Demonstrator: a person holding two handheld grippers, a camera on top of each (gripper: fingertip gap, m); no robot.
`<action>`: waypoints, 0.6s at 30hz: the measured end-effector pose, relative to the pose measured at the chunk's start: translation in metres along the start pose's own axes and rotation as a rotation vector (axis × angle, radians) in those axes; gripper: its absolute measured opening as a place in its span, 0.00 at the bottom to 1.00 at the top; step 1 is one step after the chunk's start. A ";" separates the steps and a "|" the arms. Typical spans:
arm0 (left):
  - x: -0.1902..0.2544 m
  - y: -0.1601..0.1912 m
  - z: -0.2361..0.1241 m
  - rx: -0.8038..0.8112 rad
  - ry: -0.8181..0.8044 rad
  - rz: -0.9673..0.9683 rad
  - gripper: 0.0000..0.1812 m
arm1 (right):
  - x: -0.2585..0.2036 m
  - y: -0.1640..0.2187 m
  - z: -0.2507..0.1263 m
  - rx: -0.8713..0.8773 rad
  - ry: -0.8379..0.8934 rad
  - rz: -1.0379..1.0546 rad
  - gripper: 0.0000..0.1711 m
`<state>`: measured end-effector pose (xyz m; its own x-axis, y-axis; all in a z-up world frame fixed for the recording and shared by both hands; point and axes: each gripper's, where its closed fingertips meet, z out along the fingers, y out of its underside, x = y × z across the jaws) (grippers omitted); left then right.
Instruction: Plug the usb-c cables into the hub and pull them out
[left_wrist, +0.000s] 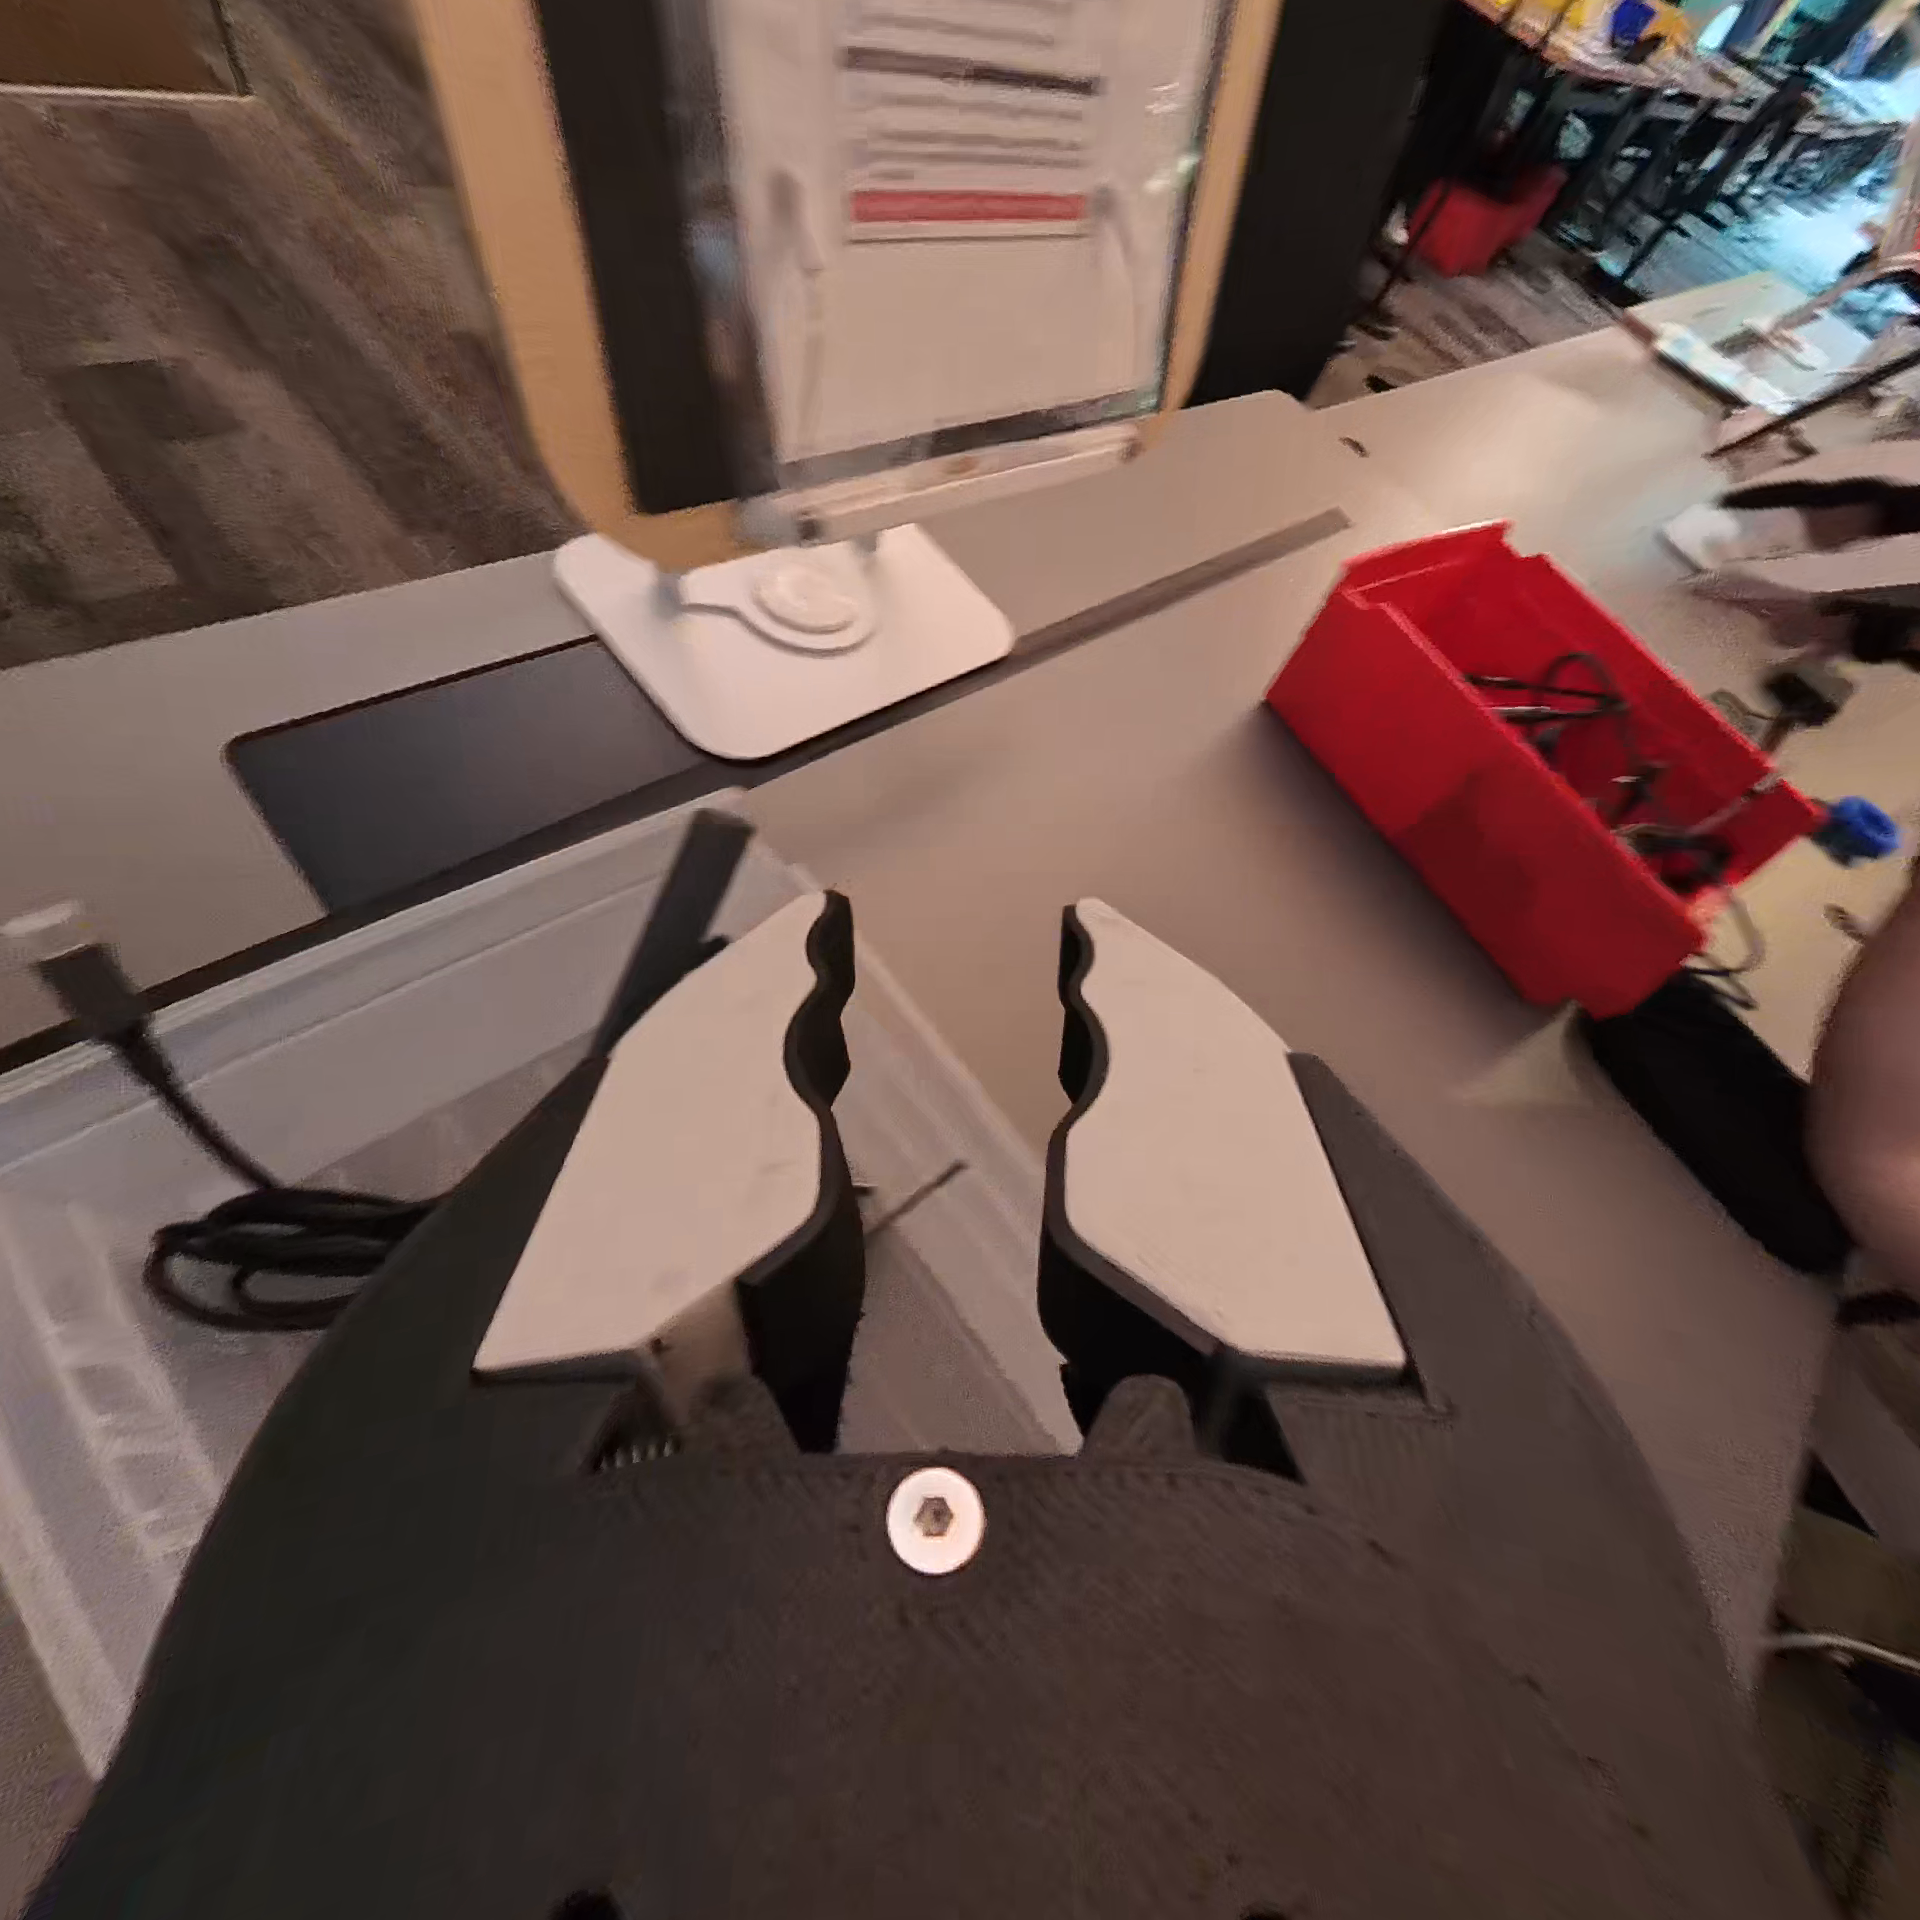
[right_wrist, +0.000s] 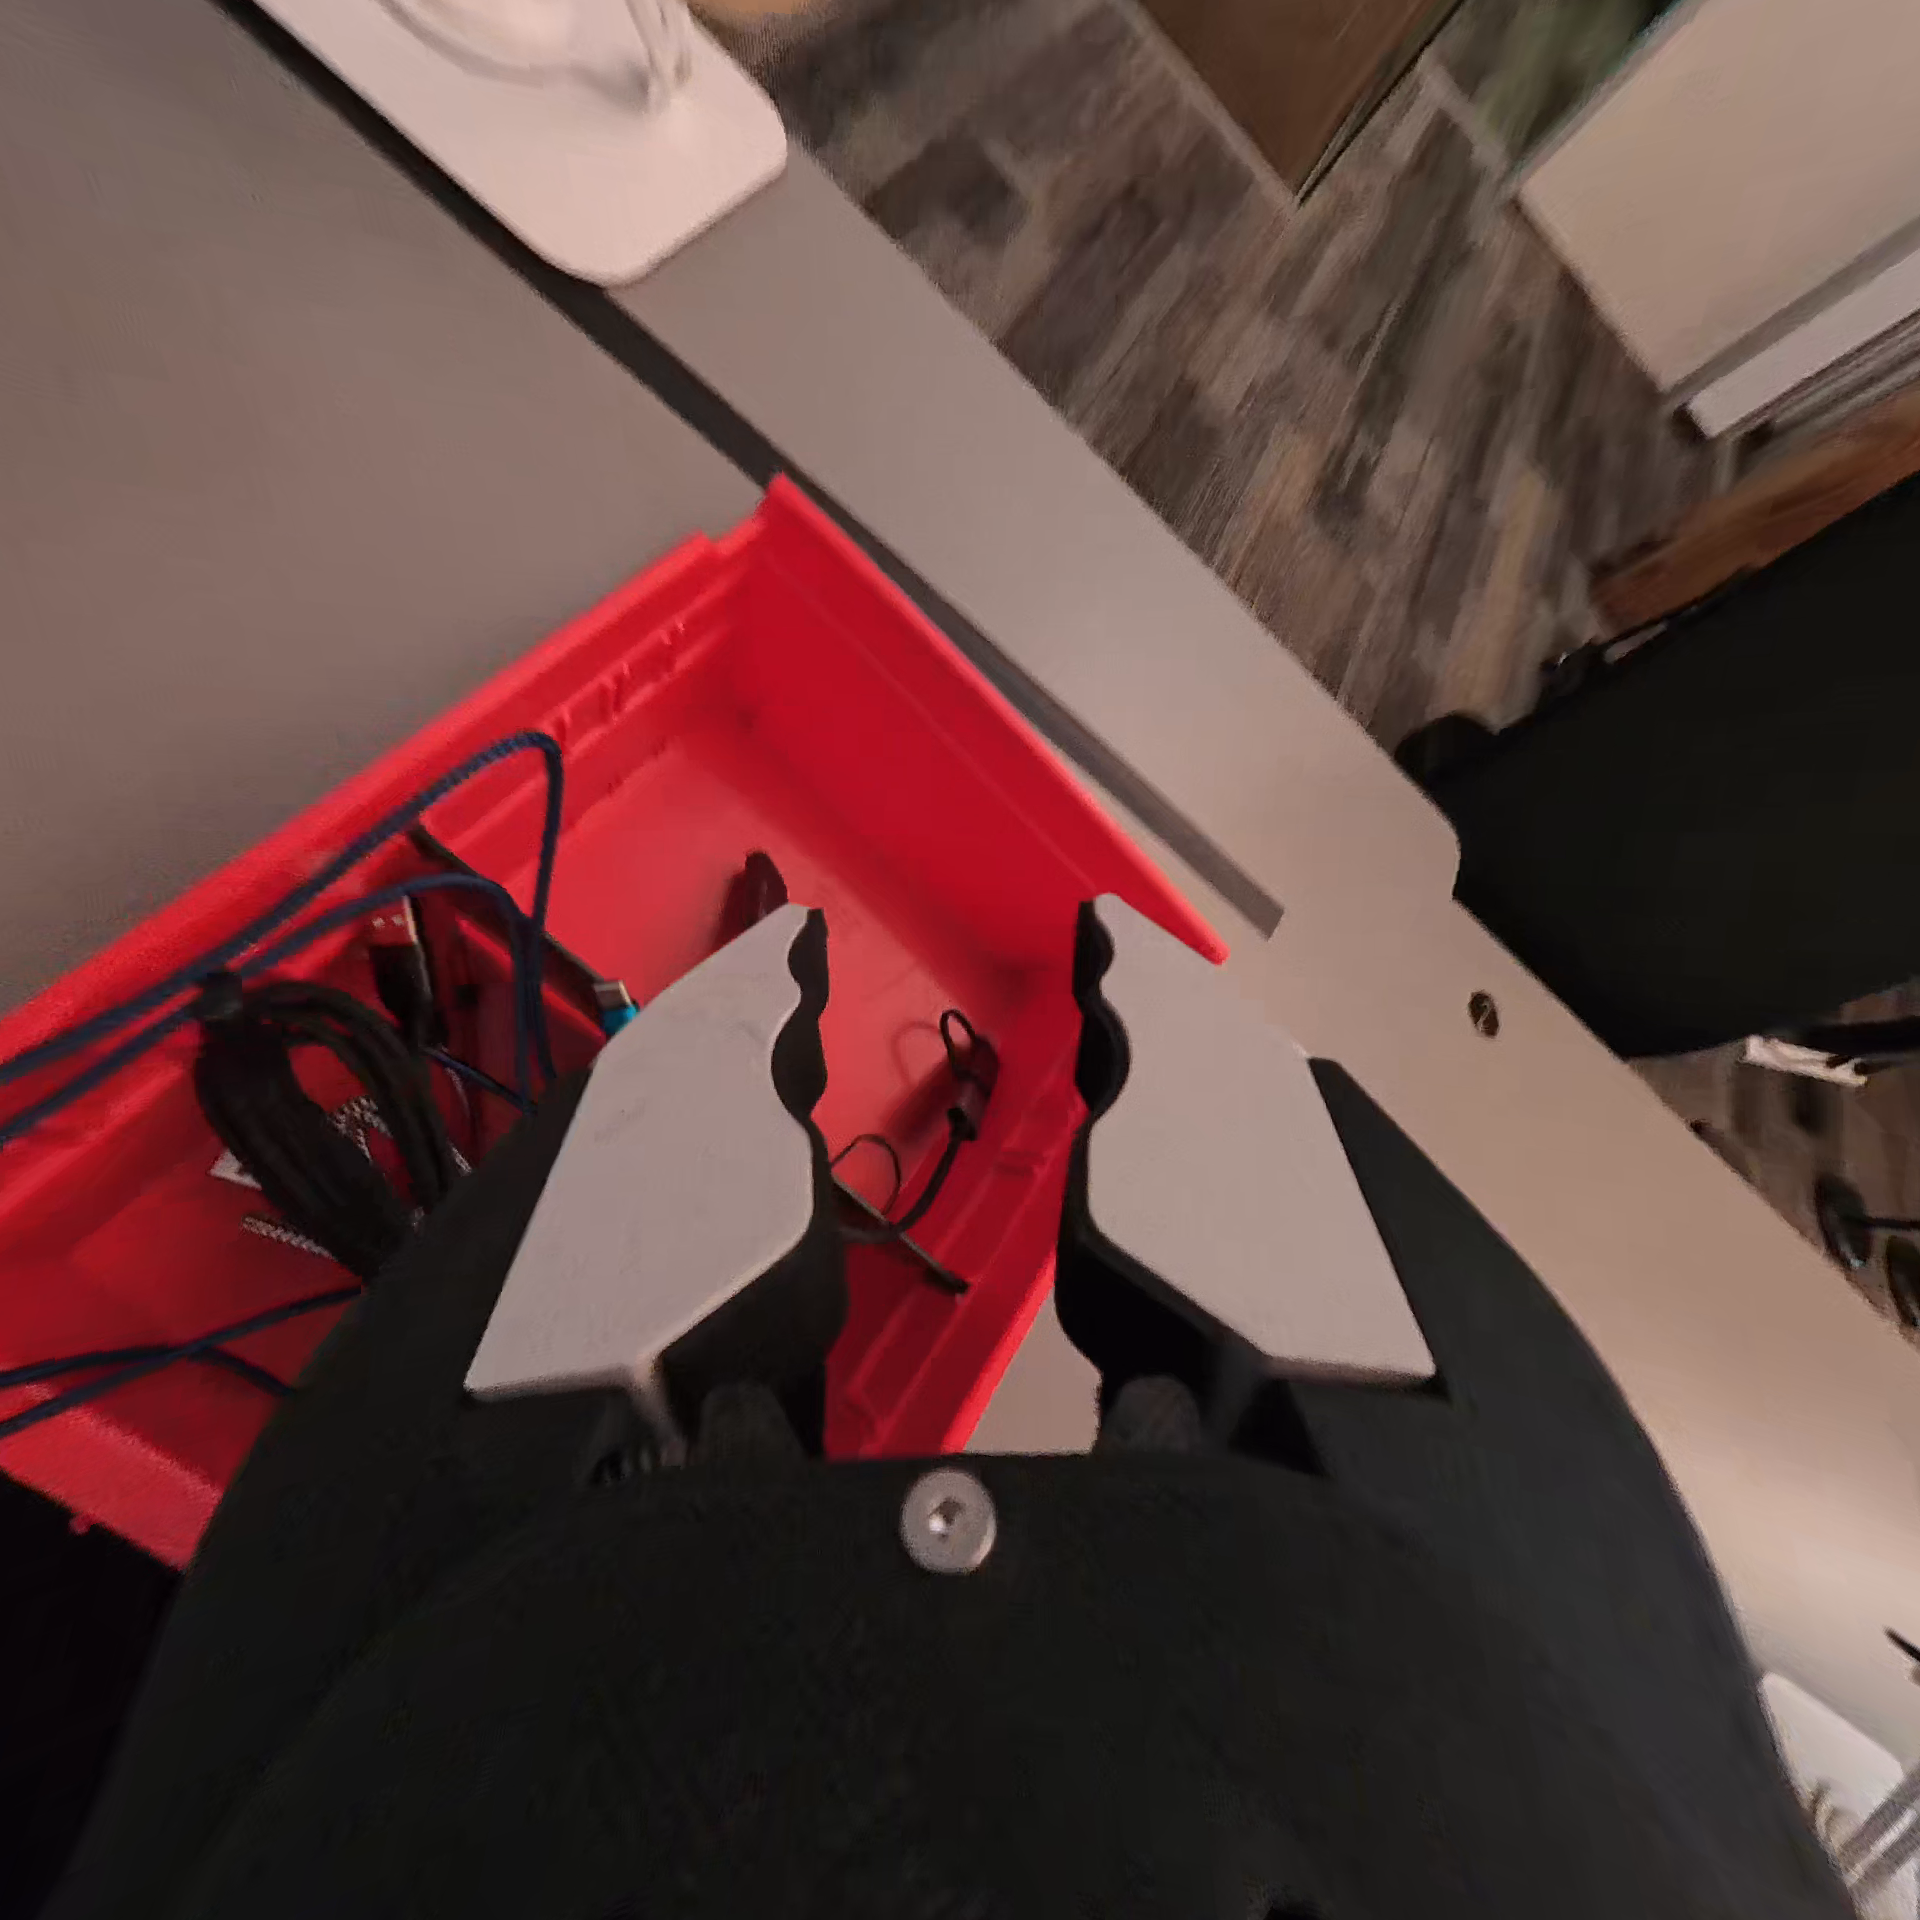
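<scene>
Hovering over a grey table (left_wrist: 1091, 790), two handheld grippers are shown, each with its fingers spread apart and nothing held between them. The left gripper (left_wrist: 956, 914) is poised above the corner of a clear bin (left_wrist: 312, 1039), where a black cable (left_wrist: 239, 1236) lies coiled with its plug (left_wrist: 78, 966) raised at the bin's far edge, probably so it can be reached easily. The right gripper (right_wrist: 945, 914) is pointed down into a red bin (right_wrist: 935, 727), which sits further right on the same table and is seen from the side in the left view (left_wrist: 1382, 707). A black bundled cable (right_wrist: 301, 1101), loose blue cables (right_wrist: 520, 831) and a short black lead (right_wrist: 935, 1132) lie inside; the lead sits beneath the gap between the fingers, so it is judged the likely first pick. No hub can be made out in either view, and no cable is plugged in, so the task is judged barely begun. A stand (left_wrist: 790, 644) holding a printed sheet is set at the table's back edge, facing the worker.
</scene>
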<state>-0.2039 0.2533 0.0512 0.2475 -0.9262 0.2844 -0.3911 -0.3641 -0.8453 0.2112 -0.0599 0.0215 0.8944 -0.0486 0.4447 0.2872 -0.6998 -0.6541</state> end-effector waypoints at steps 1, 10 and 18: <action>-0.017 0.005 0.004 -0.003 -0.030 -0.008 0.20 | -0.002 -0.007 -0.005 0.031 0.005 -0.006 0.27; -0.077 0.054 0.068 -0.165 -0.031 0.057 0.21 | -0.034 -0.042 -0.016 0.201 -0.143 -0.032 0.27; -0.118 0.108 0.093 -0.552 -0.282 0.220 0.27 | -0.039 -0.043 -0.017 0.221 -0.185 -0.029 0.27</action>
<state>-0.1931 0.3321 -0.1151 0.3034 -0.9509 -0.0610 -0.8376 -0.2356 -0.4928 0.1584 -0.0398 0.0422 0.9263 0.1141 0.3590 0.3629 -0.5254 -0.7695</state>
